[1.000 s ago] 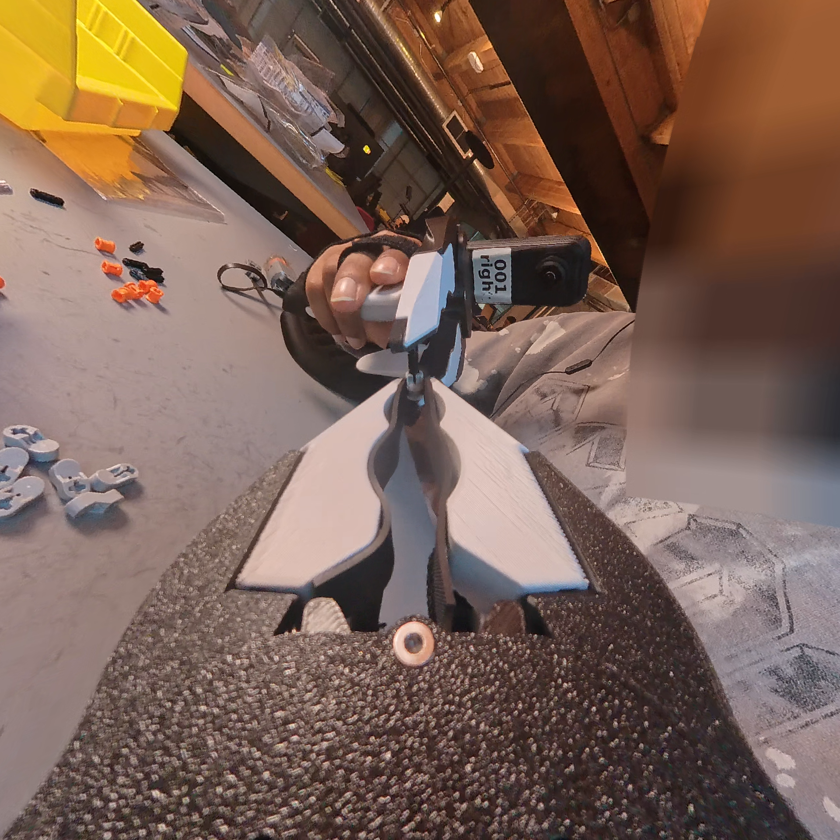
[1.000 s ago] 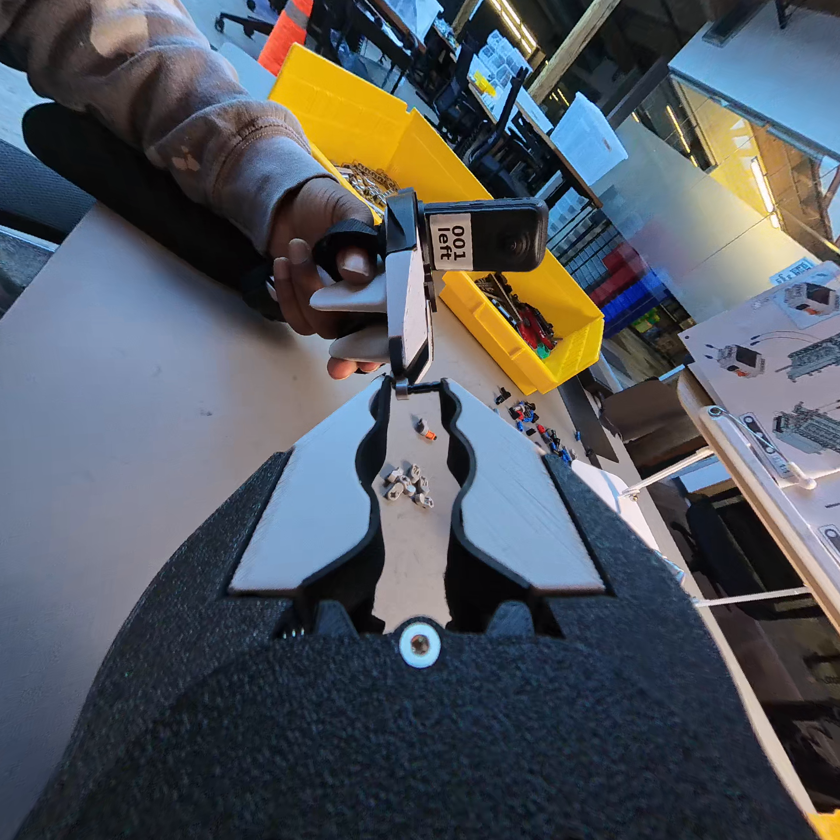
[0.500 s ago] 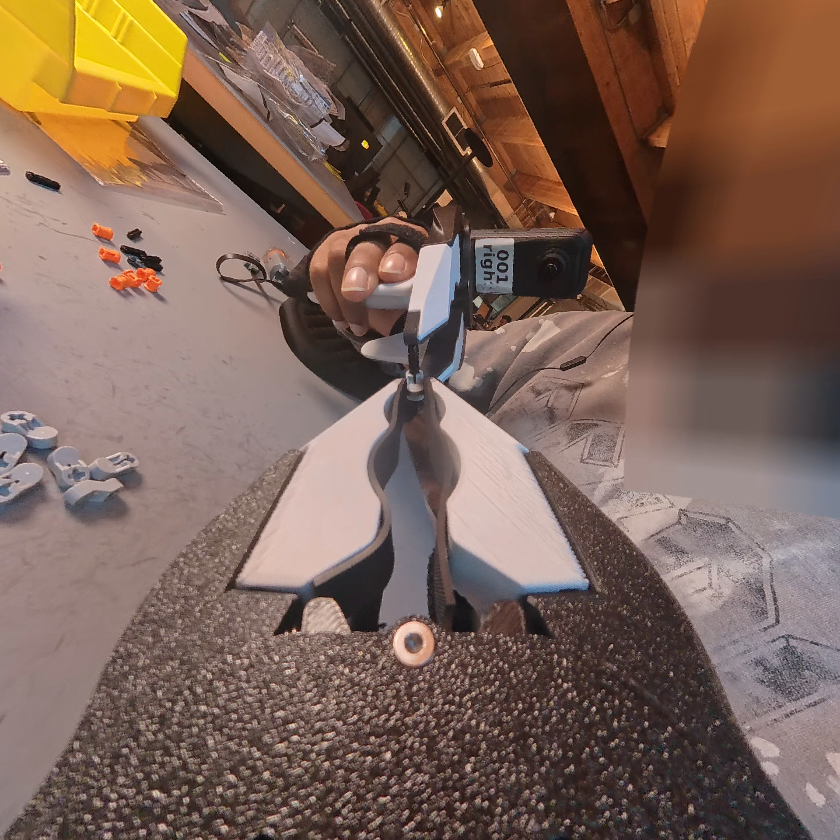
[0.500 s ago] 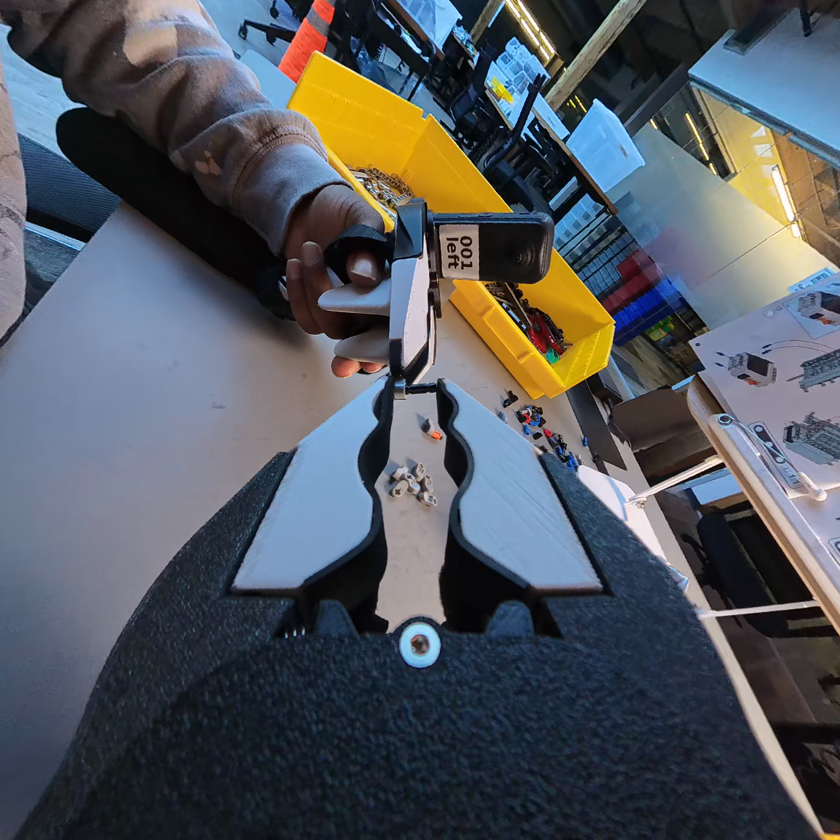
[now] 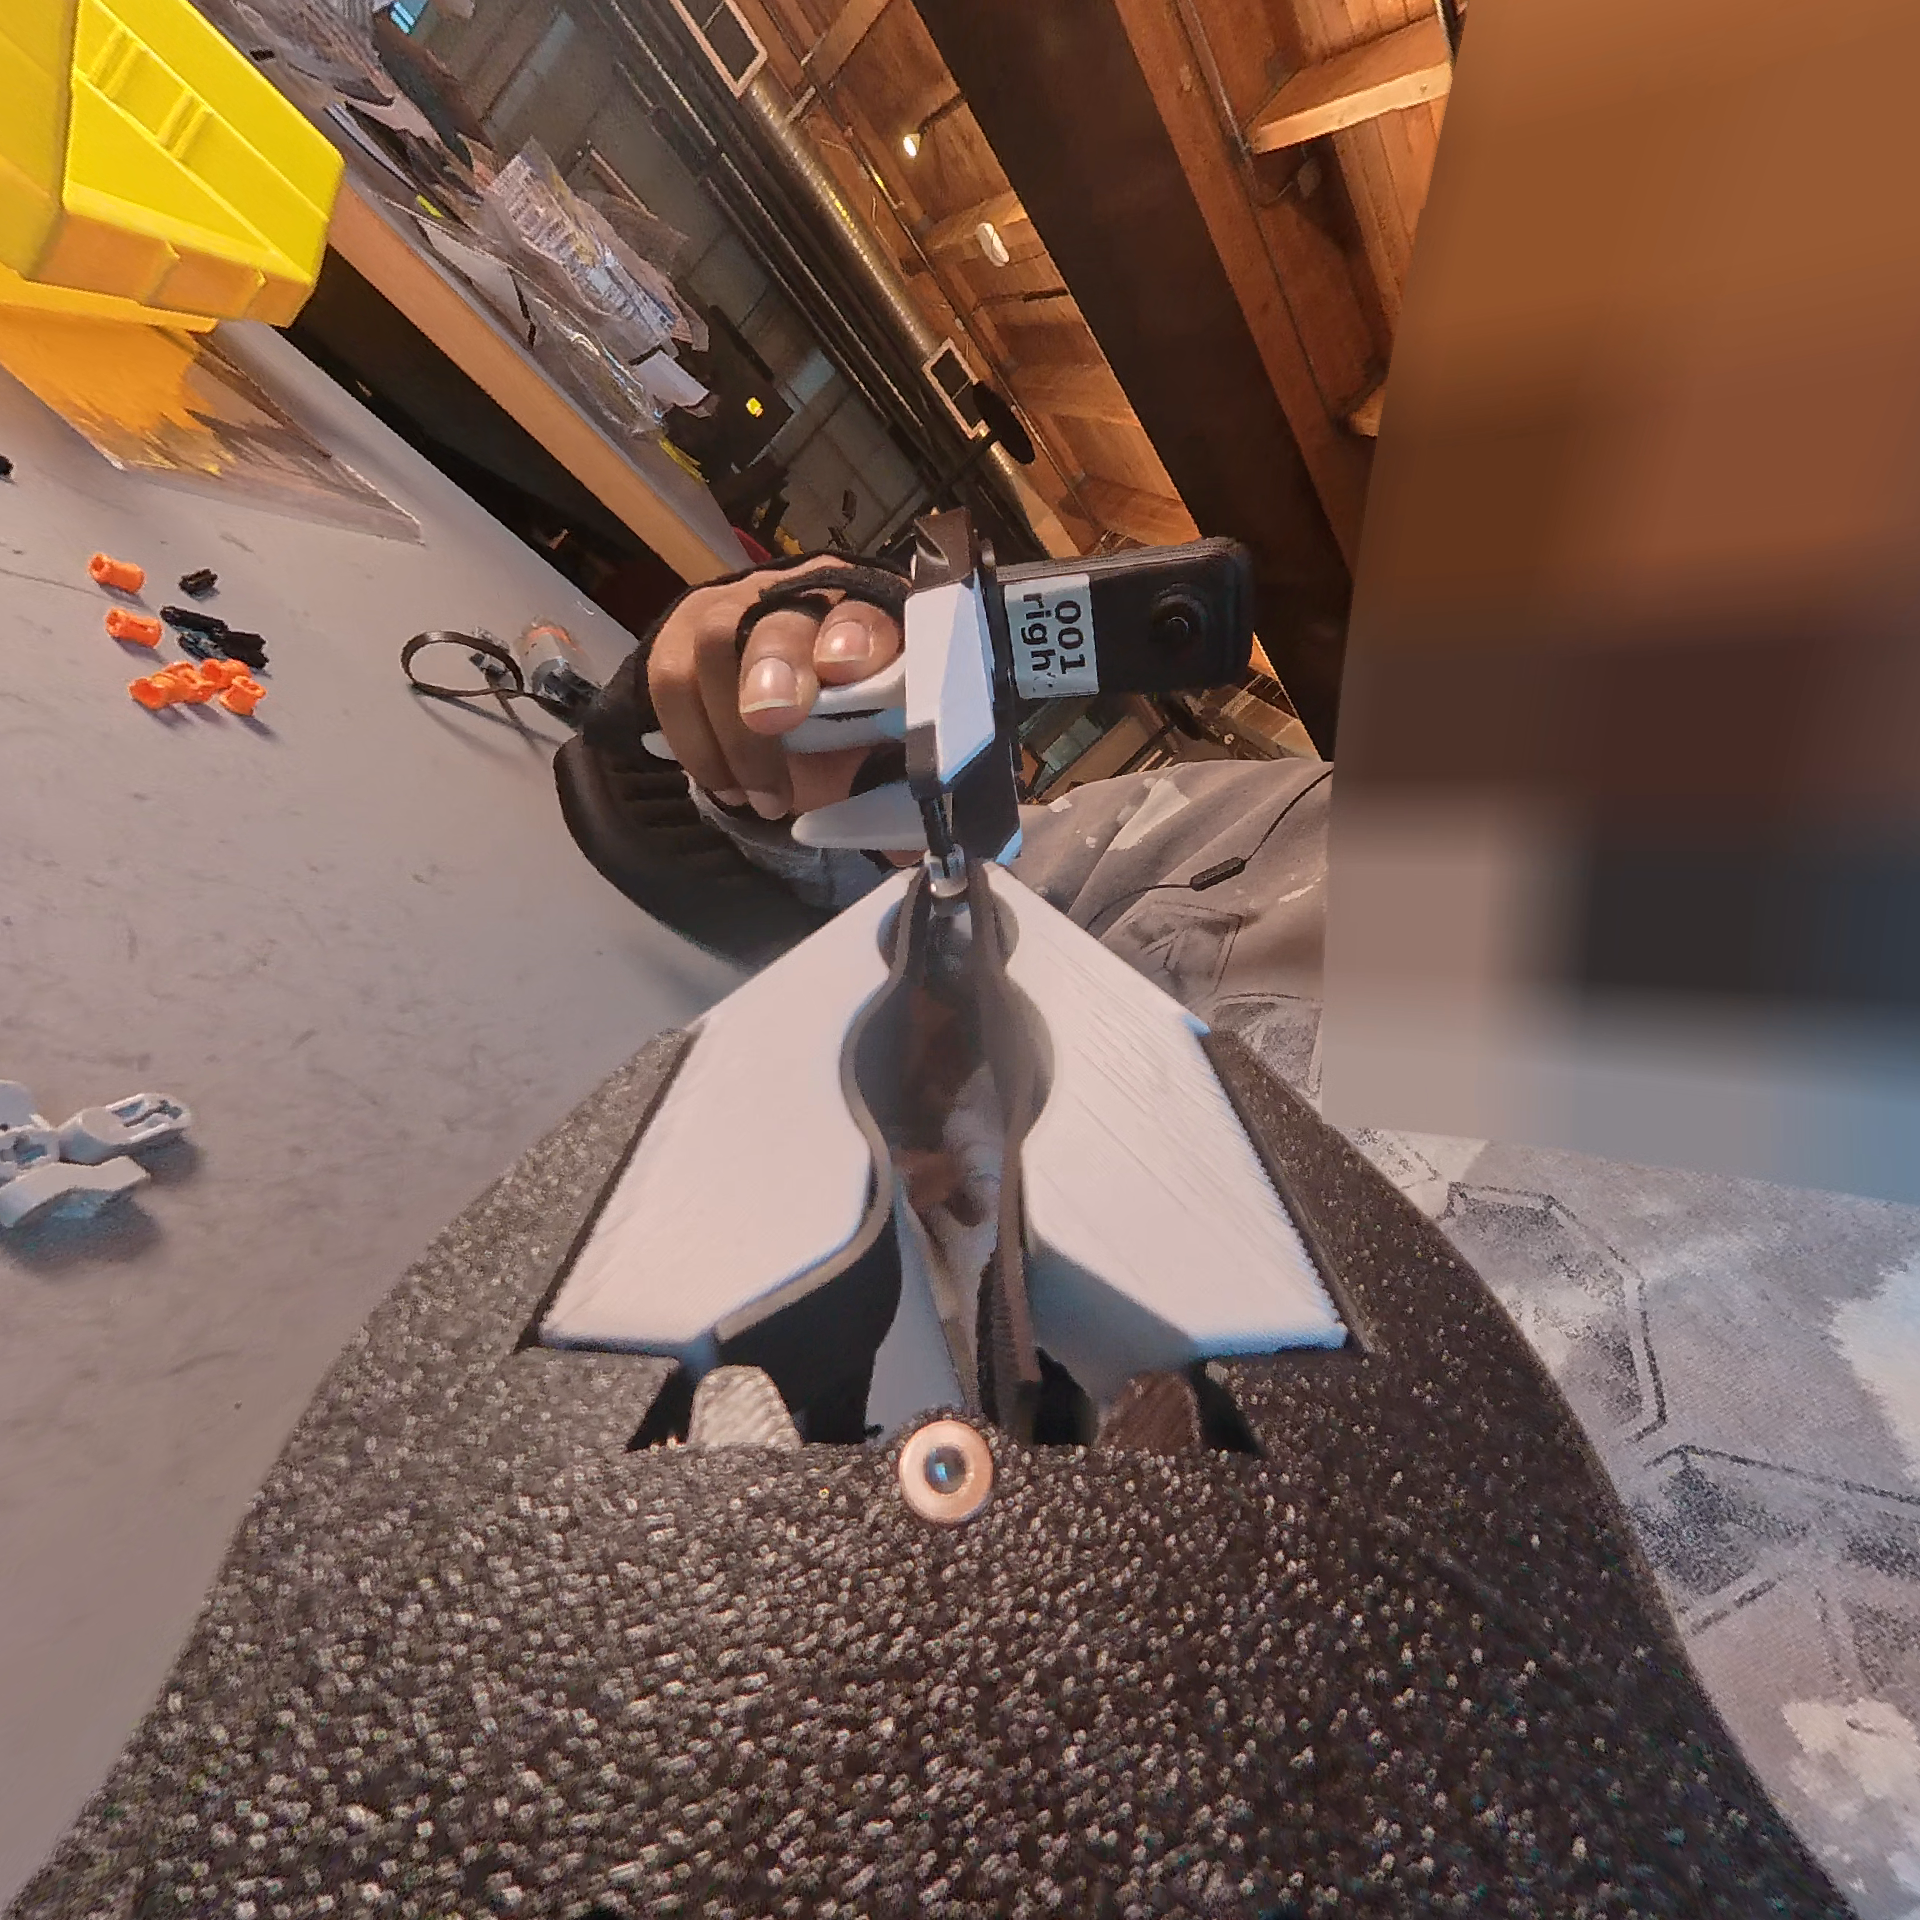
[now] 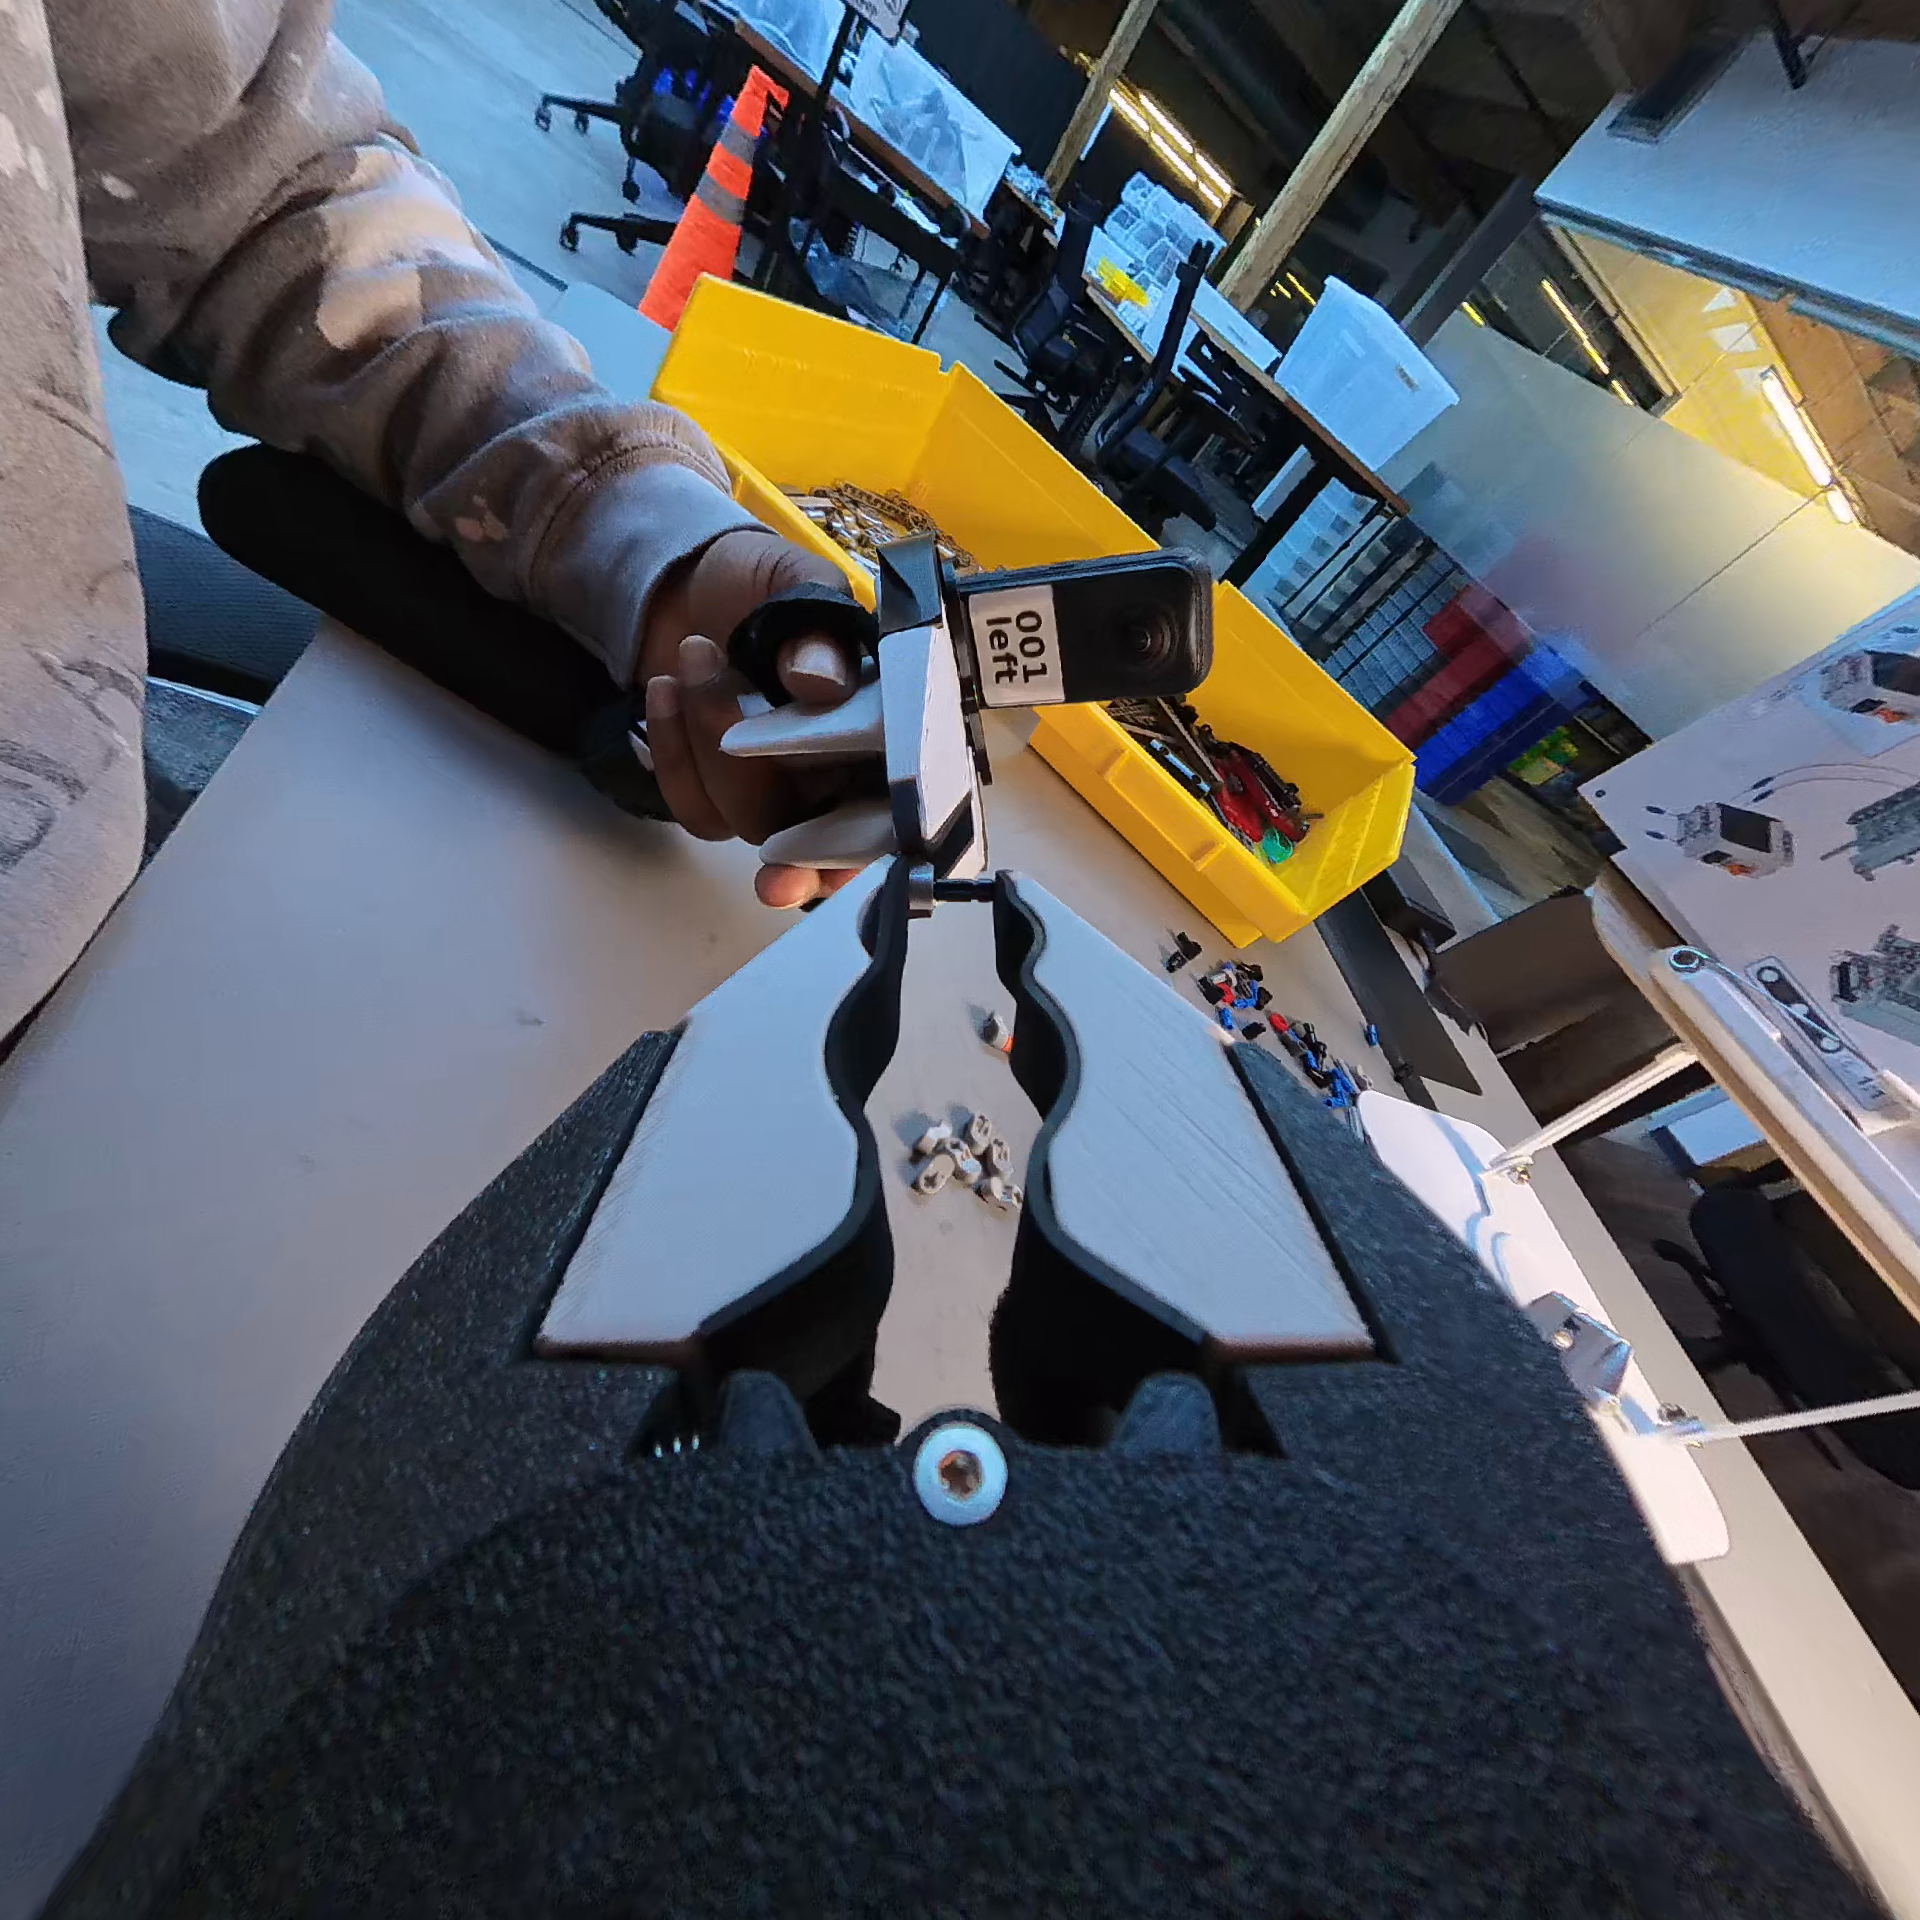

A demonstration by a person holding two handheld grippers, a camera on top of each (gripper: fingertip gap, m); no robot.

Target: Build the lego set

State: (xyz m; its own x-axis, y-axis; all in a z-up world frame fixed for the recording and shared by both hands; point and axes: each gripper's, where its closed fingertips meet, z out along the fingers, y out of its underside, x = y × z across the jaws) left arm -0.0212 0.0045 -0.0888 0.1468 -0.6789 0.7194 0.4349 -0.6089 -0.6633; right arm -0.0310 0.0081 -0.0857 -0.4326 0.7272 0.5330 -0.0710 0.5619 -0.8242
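Two hand-held grippers meet tip to tip above a grey table (image 5: 312,935).

Left wrist view, from the left: a yellow bin (image 5: 156,208) at the far edge, a scatter of orange pieces (image 5: 197,686), then pale grey pieces (image 5: 94,1132) nearer the camera. In the middle, the left gripper (image 5: 940,904) has its fingers drawn almost together, pinching a small part (image 5: 943,886) at the very tips. The part is grey and black and too small to make out further. Just beyond, touching that part, are the tips of the other gripper, gripped by the person's right hand (image 5: 748,675).

Right wrist view, from the left: a mottled sleeve, then the left hand (image 6: 717,717) on its tool. The right gripper (image 6: 948,894) has its fingers narrow but not touching — a short black pin (image 6: 956,886) spans the gap between the tips, held crosswise. The pin's left end meets the left gripper's tips. Further right lie small blue and black pieces (image 6: 1278,1008) and illustrated sheets (image 6: 1766,831).
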